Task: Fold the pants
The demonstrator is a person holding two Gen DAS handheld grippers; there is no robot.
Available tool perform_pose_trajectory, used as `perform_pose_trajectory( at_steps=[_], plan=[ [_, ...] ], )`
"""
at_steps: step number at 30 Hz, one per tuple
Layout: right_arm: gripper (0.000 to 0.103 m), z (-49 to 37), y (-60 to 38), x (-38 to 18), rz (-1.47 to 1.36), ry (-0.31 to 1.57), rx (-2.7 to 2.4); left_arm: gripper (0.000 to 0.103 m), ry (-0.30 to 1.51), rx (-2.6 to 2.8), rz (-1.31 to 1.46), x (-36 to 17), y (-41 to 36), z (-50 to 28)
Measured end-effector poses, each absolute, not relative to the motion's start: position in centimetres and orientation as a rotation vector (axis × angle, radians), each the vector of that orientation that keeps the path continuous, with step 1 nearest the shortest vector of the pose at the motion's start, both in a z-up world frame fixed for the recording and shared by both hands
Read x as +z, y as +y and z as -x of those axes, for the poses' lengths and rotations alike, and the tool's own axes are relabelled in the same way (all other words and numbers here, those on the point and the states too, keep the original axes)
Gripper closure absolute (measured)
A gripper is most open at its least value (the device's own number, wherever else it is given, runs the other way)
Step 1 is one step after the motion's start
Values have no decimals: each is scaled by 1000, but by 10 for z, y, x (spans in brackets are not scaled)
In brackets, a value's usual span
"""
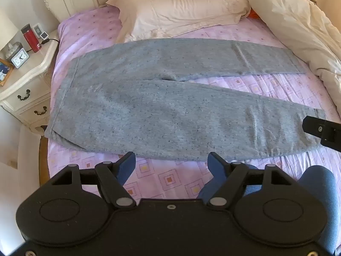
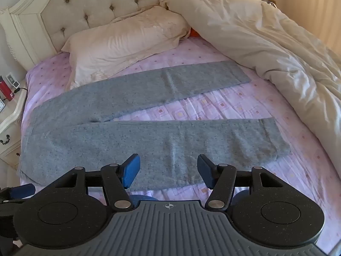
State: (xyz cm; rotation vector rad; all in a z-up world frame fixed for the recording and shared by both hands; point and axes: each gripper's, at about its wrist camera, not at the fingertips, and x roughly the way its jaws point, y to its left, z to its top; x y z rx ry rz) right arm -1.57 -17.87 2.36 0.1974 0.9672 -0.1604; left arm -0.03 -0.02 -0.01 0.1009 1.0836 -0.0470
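Observation:
Grey speckled pants (image 1: 162,106) lie flat on the pink bedsheet (image 1: 170,177), waistband to the left, both legs spread apart toward the right. They also show in the right wrist view (image 2: 149,140). My left gripper (image 1: 171,166) is open and empty, just in front of the near leg's lower edge. My right gripper (image 2: 168,168) is open and empty, hovering over the near leg's lower edge around knee height. Part of the right gripper shows at the right edge of the left wrist view (image 1: 319,130), near the near leg's cuff.
A cream pillow (image 2: 125,42) lies behind the pants. A bunched cream duvet (image 2: 277,49) fills the bed's right side. A white nightstand (image 1: 27,83) at the left holds a clock, a red bottle and a photo frame. A tufted headboard (image 2: 106,4) stands at the back.

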Motion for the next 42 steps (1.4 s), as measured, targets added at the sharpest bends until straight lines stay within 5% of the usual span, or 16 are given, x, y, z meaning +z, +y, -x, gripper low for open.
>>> perform_pose_trajectory(
  at_steps=[42],
  plan=[
    [45, 14, -174, 17, -201, 996, -156, 27, 1107, -44, -89, -5, 3, 1]
  ],
)
